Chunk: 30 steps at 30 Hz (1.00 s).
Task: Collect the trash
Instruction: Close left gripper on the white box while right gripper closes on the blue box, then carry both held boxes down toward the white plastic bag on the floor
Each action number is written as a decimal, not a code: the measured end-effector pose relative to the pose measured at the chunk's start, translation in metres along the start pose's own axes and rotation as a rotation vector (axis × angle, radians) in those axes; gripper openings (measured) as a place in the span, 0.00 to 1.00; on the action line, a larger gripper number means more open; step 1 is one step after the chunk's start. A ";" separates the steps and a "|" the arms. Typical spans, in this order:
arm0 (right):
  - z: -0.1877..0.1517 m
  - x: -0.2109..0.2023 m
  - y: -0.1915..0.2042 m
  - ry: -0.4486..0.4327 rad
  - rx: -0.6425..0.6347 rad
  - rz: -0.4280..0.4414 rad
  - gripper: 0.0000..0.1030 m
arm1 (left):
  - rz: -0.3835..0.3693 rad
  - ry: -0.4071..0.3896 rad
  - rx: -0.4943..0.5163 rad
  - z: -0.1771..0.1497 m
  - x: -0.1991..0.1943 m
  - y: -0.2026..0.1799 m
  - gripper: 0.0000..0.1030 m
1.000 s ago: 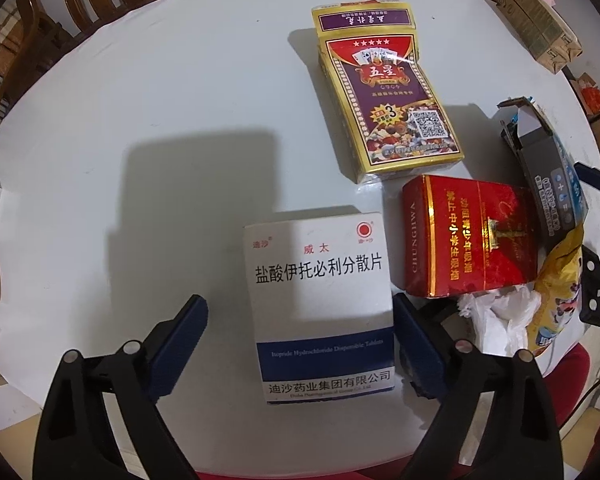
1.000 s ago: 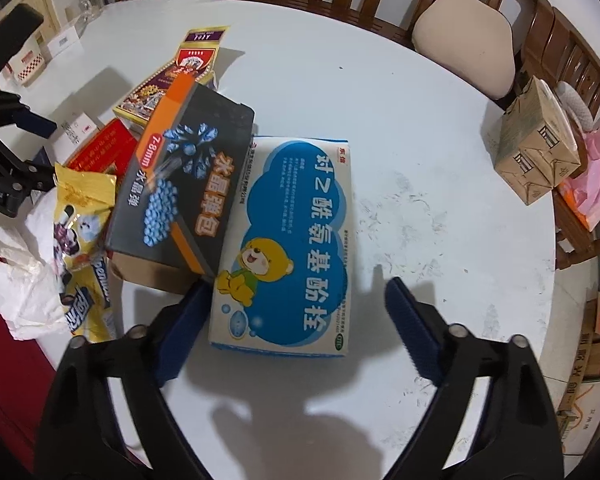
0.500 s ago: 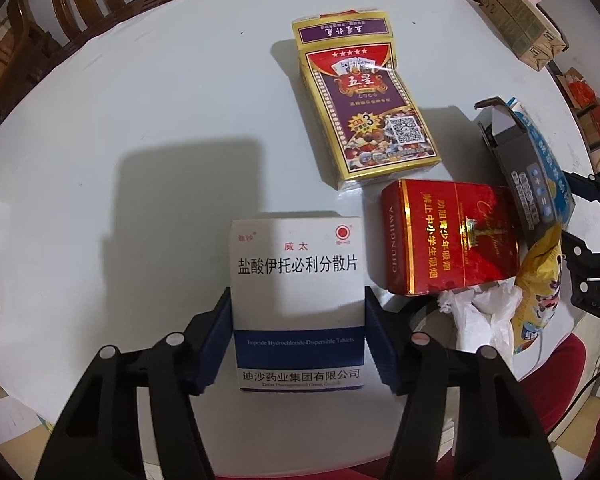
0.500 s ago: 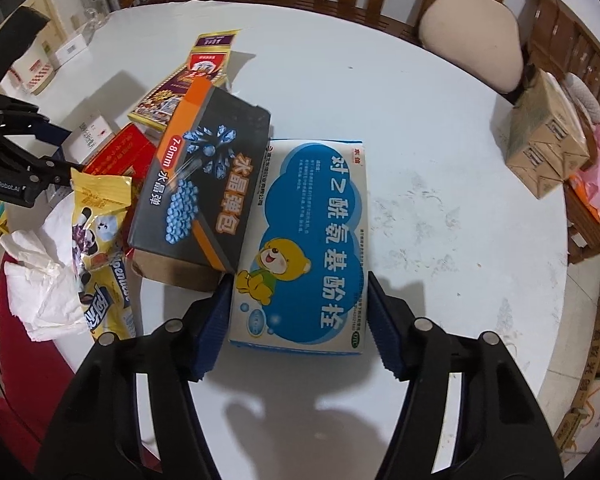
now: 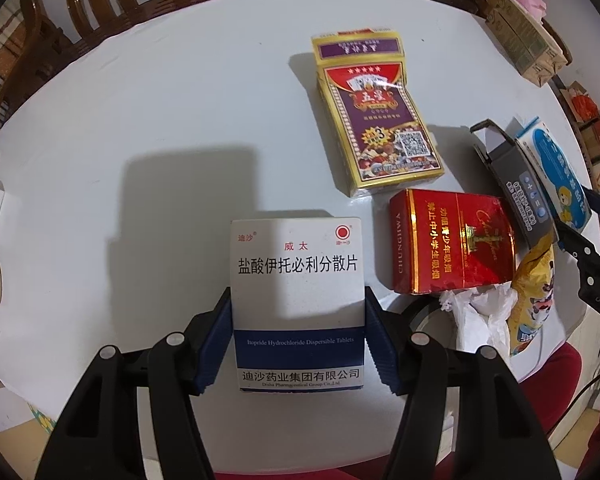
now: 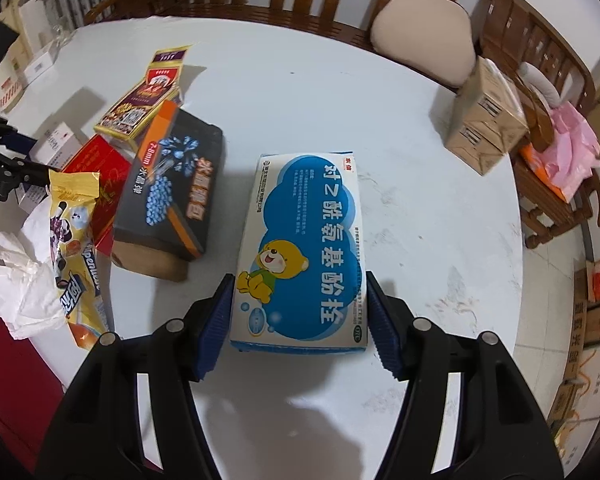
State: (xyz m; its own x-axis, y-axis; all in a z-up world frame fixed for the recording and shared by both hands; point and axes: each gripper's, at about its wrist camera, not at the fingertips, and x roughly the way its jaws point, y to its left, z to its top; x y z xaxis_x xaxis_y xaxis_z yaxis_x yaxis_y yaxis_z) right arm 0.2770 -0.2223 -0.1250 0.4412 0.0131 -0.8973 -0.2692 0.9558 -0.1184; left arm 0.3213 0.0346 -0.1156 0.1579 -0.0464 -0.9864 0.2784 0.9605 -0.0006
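My left gripper (image 5: 298,340) is shut on a white and blue medicine box (image 5: 298,280), its blue pads pressed on both long sides. My right gripper (image 6: 300,320) is shut on a blue bear medicine box (image 6: 304,248), held a little off the white round table (image 6: 300,100). On the table lie a yellow playing-card box (image 5: 376,120), a red cigarette carton (image 5: 452,240), a dark grey box (image 6: 172,184), a yellow snack wrapper (image 6: 72,240) and crumpled white tissue (image 6: 20,288).
Wooden chairs ring the far side of the table (image 5: 100,0). A cushioned chair (image 6: 424,32) and cardboard boxes (image 6: 488,120) stand at the right. Small white boxes (image 6: 40,64) sit at the table's far left. A red stool (image 6: 4,380) is below the near edge.
Both grippers closed from wide open onto their boxes. The bear box has come away from the dark grey box, to the right.
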 end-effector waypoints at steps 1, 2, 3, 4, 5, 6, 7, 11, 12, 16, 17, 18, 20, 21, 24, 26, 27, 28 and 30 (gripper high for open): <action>0.000 -0.002 -0.001 -0.004 0.005 -0.005 0.59 | 0.001 -0.004 -0.004 -0.001 -0.003 0.002 0.58; -0.001 -0.006 -0.002 -0.011 0.010 -0.012 0.59 | 0.002 -0.007 -0.007 -0.002 -0.004 0.000 0.58; -0.003 -0.011 -0.003 -0.022 0.017 -0.016 0.59 | 0.002 -0.013 -0.008 -0.003 -0.008 0.002 0.58; -0.004 -0.017 -0.003 -0.032 0.021 -0.020 0.59 | 0.003 -0.020 -0.010 -0.005 -0.011 0.003 0.58; -0.006 -0.023 -0.003 -0.043 0.023 -0.031 0.59 | 0.003 -0.025 -0.012 -0.006 -0.015 0.004 0.58; -0.006 -0.028 -0.003 -0.053 0.024 -0.038 0.59 | 0.002 -0.034 -0.013 -0.009 -0.020 0.005 0.58; -0.007 -0.032 -0.002 -0.060 0.022 -0.044 0.59 | 0.003 -0.040 -0.013 -0.011 -0.024 0.005 0.58; -0.010 -0.050 0.000 -0.089 0.037 -0.053 0.59 | 0.004 -0.068 -0.006 -0.020 -0.035 -0.003 0.58; -0.010 -0.057 0.001 -0.100 0.040 -0.055 0.59 | 0.005 -0.077 0.000 -0.022 -0.041 -0.004 0.58; -0.017 -0.081 0.004 -0.140 0.041 -0.075 0.59 | 0.011 -0.111 0.025 -0.033 -0.057 -0.014 0.58; -0.018 -0.086 0.005 -0.147 0.041 -0.075 0.59 | 0.012 -0.120 0.030 -0.036 -0.062 -0.016 0.58; -0.020 -0.094 0.006 -0.158 0.043 -0.078 0.59 | 0.014 -0.127 0.034 -0.039 -0.062 -0.018 0.58; -0.022 -0.104 0.008 -0.170 0.043 -0.077 0.59 | 0.016 -0.142 0.040 -0.045 -0.072 -0.020 0.58; -0.024 -0.111 0.010 -0.179 0.041 -0.081 0.59 | 0.016 -0.148 0.043 -0.047 -0.074 -0.019 0.58; -0.029 -0.132 0.015 -0.205 0.039 -0.084 0.59 | 0.015 -0.167 0.048 -0.054 -0.084 -0.024 0.58; -0.034 -0.147 0.020 -0.223 0.035 -0.087 0.59 | 0.011 -0.182 0.052 -0.062 -0.093 -0.026 0.58; -0.035 -0.153 0.023 -0.233 0.034 -0.090 0.59 | 0.010 -0.188 0.055 -0.066 -0.098 -0.028 0.58; -0.038 -0.161 0.026 -0.244 0.031 -0.094 0.59 | 0.009 -0.196 0.058 -0.070 -0.102 -0.029 0.58; -0.042 -0.174 0.033 -0.265 0.026 -0.095 0.59 | 0.007 -0.211 0.066 -0.077 -0.108 -0.031 0.58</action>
State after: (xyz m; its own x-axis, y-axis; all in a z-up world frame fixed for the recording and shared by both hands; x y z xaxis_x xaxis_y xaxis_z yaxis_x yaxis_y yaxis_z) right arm 0.1555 -0.2049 0.0099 0.6730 -0.0035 -0.7396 -0.1959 0.9635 -0.1828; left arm 0.2223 0.0307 -0.0214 0.3525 -0.1027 -0.9302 0.3365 0.9414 0.0236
